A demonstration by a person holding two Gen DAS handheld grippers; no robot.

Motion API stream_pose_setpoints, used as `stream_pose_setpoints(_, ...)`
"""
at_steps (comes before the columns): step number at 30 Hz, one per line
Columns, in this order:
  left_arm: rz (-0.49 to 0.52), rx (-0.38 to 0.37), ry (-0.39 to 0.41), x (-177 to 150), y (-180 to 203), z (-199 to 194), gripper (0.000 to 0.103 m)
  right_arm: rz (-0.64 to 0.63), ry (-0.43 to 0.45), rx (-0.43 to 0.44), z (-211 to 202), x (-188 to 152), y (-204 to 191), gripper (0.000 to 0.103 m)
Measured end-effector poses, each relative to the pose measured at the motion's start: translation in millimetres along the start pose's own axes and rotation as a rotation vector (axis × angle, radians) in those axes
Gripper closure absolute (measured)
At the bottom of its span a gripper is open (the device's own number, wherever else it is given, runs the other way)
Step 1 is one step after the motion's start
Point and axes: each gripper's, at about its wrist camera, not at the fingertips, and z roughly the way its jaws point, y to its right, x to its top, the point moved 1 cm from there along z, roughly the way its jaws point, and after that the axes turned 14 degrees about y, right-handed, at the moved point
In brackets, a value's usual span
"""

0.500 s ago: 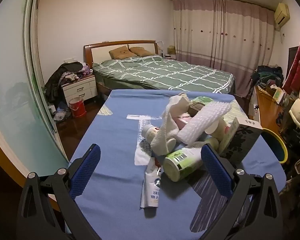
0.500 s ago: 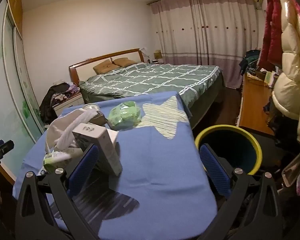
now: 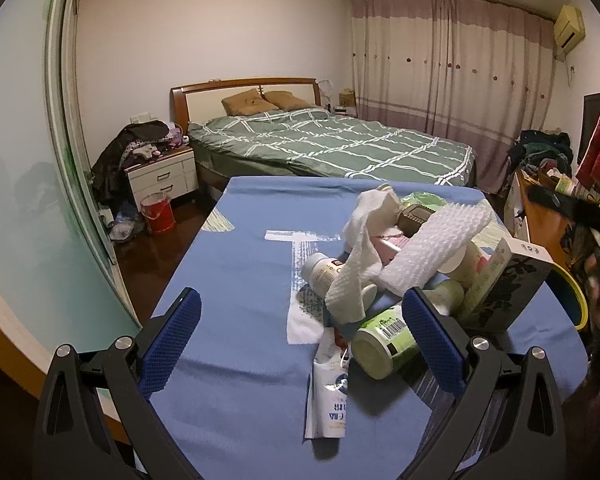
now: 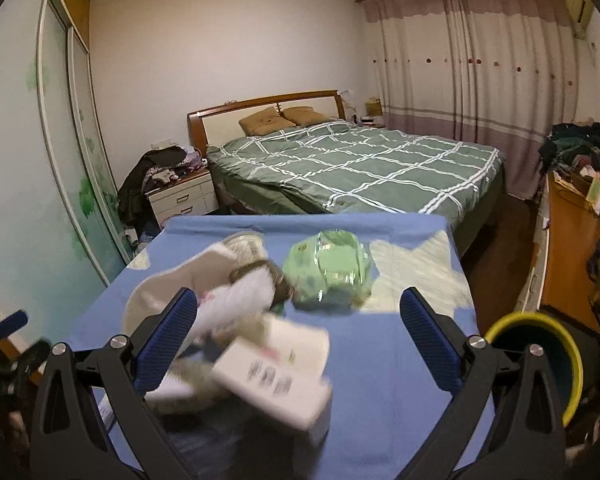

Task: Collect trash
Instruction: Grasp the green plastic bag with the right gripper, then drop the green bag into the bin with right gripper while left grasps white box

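- Trash pile [image 3: 412, 272] sits mid-table, left of the yellow bin [image 4: 540, 364].
- Right gripper [image 4: 300, 344], wide open and empty: centre the box [image 4: 276, 380] between its jaws before closing.
- Left gripper [image 3: 300, 340]: wide open, empty.

No legible words. Barcode on green-white bottle [image 3: 384, 342]; blue print on flattened tube [image 3: 330, 396], unreadable; dark chars. on white carton [image 4: 278, 384], motion-blurred; red label on white bottle [image 3: 324, 270], illegible.
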Motion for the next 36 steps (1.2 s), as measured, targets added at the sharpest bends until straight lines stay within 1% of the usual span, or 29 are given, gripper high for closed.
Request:
stream_pose_setpoints(2,0.002,-0.005,0.002,0.0,-0.5,3.5,0.004,0.025,-0.009,-0.019,22.4,14.7,15.5,0.007)
stream_pose_setpoints(4,0.002,-0.005,0.004,0.3,-2.6,10.4,0.004,0.089,-0.072,-0.036,56.1,22.6,42.0,0.011)
stream_pose_setpoints(5,0.000,-0.006,0.005,-0.2,-2.6,12.6,0.004,0.115,-0.114,-0.028,74.6,23.9,52.0,0.020)
stream_pose_setpoints(6,-0.009,-0.006,0.004,0.4,-5.5,18.2,0.004,0.126,-0.162,-0.029,90.8,18.7,59.5,0.025)
stream_pose_setpoints(7,-0.013,-0.004,0.002,1.0,-6.3,20.1,0.004,0.131,-0.204,-0.030,109.9,17.3,64.5,0.027)
stream_pose_setpoints(9,-0.021,-0.002,-0.008,1.3,-8.3,28.7,0.004,0.129,-0.278,-0.029,143.7,9.2,70.0,0.038)
stream_pose_setpoints(11,-0.017,0.006,-0.021,2.3,-8.4,38.4,0.004,0.113,-0.315,-0.010,170.1,8.9,67.0,0.041)
stream_pose_setpoints(12,-0.014,0.007,-0.026,2.6,-7.4,42.0,0.004,0.107,-0.348,-0.007,187.6,2.9,65.4,0.042)
stream_pose_setpoints(13,-0.013,0.005,-0.030,2.7,-6.9,44.5,0.004,0.096,-0.349,-0.012,193.7,1.7,64.7,0.043)
stream_pose_setpoints(15,-0.006,0.000,-0.035,3.3,-4.0,51.7,0.004,0.091,-0.390,-0.034,216.3,-11.3,70.7,0.045)
stream_pose_setpoints(17,-0.001,-0.008,-0.041,4.4,-1.4,59.0,0.004,0.100,-0.395,-0.051,227.8,-17.4,77.3,0.045)
stream_pose_setpoints(18,-0.001,-0.013,-0.042,4.4,0.2,62.1,0.004,0.106,-0.401,-0.073,234.5,-23.0,83.0,0.047)
stream_pose_setpoints(19,0.001,-0.016,-0.042,4.0,2.3,62.8,0.004,0.106,-0.421,-0.087,238.5,-29.6,88.3,0.048)
stream_pose_setpoints(21,0.002,-0.026,-0.046,5.0,5.7,69.2,0.004,0.115,-0.432,-0.091,244.1,-36.7,92.3,0.058)
stream_pose_setpoints(22,0.002,-0.031,-0.047,4.6,7.7,70.5,0.004,0.108,-0.440,-0.097,246.0,-39.6,93.1,0.061)
stream_pose_setpoints(24,0.003,-0.039,-0.049,4.1,10.9,73.6,0.004,0.097,-0.452,-0.102,250.2,-44.9,94.5,0.071)
stream_pose_setpoints(25,0.004,-0.043,-0.050,3.9,12.8,75.2,0.004,0.103,-0.458,-0.101,251.6,-47.1,96.4,0.073)
stream_pose_setpoints(27,0.005,-0.054,-0.052,3.1,15.8,77.0,0.004,0.110,-0.456,-0.101,251.6,-48.7,99.3,0.084)
stream_pose_setpoints(29,0.007,-0.061,-0.053,2.1,18.1,75.6,0.004,0.108,-0.439,-0.107,249.1,-47.2,101.9,0.090)
stream_pose_setpoints(30,0.010,-0.065,-0.053,1.8,19.3,75.1,0.004,0.110,-0.423,-0.108,245.5,-44.7,102.2,0.092)
stream_pose_setpoints(36,0.017,-0.076,-0.036,2.4,21.3,64.9,0.004,0.100,-0.317,-0.128,212.3,-14.3,100.1,0.095)
